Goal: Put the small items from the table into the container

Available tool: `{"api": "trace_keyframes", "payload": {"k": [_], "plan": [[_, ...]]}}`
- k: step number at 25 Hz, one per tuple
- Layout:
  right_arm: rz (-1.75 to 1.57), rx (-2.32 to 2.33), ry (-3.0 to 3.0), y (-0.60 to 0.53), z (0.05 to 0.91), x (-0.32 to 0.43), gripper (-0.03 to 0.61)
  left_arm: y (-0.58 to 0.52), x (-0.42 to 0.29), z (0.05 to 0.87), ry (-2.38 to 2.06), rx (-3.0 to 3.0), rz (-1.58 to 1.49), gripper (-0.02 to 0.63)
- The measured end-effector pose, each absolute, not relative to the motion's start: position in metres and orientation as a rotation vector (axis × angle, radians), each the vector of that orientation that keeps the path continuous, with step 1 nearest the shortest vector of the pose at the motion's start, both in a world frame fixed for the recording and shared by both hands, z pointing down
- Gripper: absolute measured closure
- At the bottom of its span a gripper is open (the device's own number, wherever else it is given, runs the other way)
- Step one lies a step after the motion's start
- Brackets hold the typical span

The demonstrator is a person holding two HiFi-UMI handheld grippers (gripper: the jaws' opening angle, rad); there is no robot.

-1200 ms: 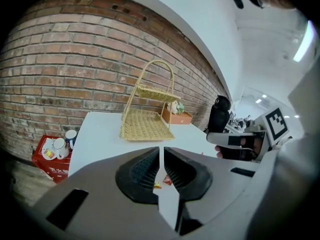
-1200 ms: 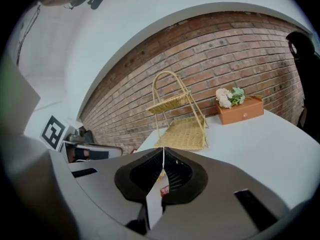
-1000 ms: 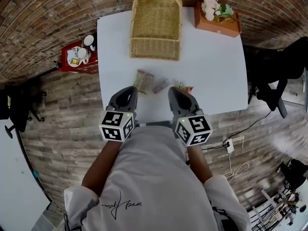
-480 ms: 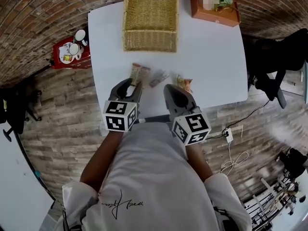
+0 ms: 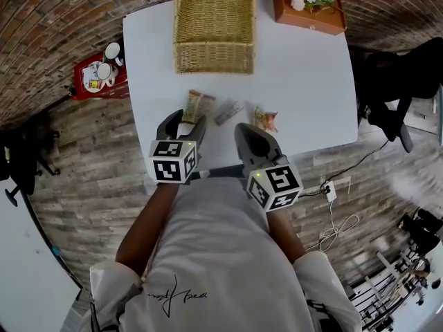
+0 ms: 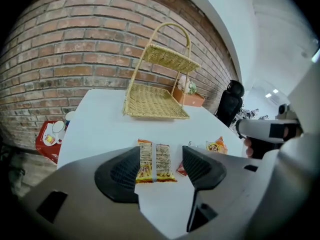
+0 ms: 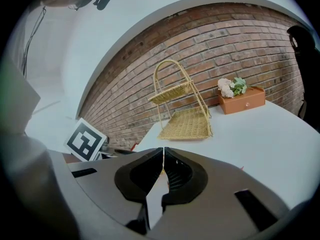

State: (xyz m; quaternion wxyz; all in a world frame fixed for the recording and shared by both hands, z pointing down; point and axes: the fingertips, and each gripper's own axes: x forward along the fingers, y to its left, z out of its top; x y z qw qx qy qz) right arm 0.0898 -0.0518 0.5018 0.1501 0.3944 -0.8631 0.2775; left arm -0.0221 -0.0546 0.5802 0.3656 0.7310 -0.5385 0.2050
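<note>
My left gripper (image 5: 187,120) has dropped toward the table (image 5: 304,81), jaws opening, the twin snack packet (image 6: 155,161) lying untouched just ahead between them. One jaw half-hides a small wrapper (image 6: 181,171). Right gripper (image 7: 162,154) clenched, empty. Open table runs on to the wicker basket (image 5: 213,26).

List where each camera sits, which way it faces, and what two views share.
Head view: on the person's head, looking steeply down at the table; shows torso, arms, left claw, right claw.
Left gripper view: rides the left claw, facing the basket; its opening jaws frame two snack packets, ungripped.
Right gripper view: rides the right claw, shut and empty, facing the basket.
Shared: both gripper views see the basket.
</note>
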Motion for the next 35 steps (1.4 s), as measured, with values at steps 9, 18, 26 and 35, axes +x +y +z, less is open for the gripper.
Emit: {"api": "trace_keyframes", "payload": {"k": [9, 18, 26, 35], "plan": [[0.81, 1.137, -2.461, -0.05, 0.507, 0.089, 0.557, -0.06, -0.019, 0.602, -1.357, 1.84, 0.554, 0.327], [0.83, 1.149, -2.441, -0.049, 0.511, 0.089, 0.557, -0.064, -0.021, 0.616, -1.348, 1.813, 0.584, 0.279], [0.844, 1.165, -2.423, -0.049, 0.514, 0.093, 0.557, -0.061, -0.014, 0.633, -1.306, 1.811, 0.67, 0.267], [0.859, 1.148, -2.434, -0.047, 0.515, 0.094, 0.555, -0.059, -0.012, 0.645, -1.279, 1.801, 0.716, 0.268]]}}
